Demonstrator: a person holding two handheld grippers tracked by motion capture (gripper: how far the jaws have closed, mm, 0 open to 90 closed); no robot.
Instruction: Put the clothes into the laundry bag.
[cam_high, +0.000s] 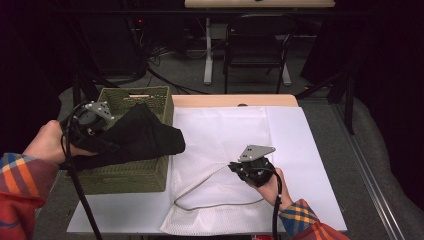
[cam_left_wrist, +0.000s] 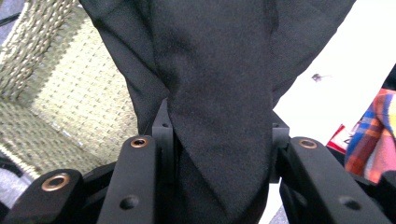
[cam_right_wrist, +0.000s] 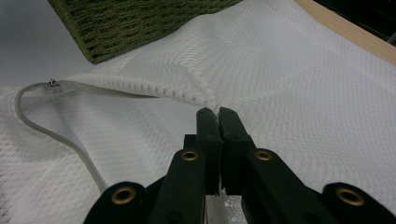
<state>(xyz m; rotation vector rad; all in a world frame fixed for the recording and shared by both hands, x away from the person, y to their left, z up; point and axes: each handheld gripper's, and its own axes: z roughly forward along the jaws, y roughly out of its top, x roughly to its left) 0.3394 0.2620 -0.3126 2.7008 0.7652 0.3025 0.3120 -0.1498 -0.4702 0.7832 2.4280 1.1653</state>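
Two grippers are at work on your table. Your left gripper, at the left of the high view, has its jaws clamped on a black cloth that drapes over the near right corner of the green woven basket; in the left gripper view the cloth fills the gap between the jaws. Your right gripper, at lower centre right of the high view, has its jaws pressed together on the raised edge of the white mesh bag, which lies flat on the white sheet beside the basket.
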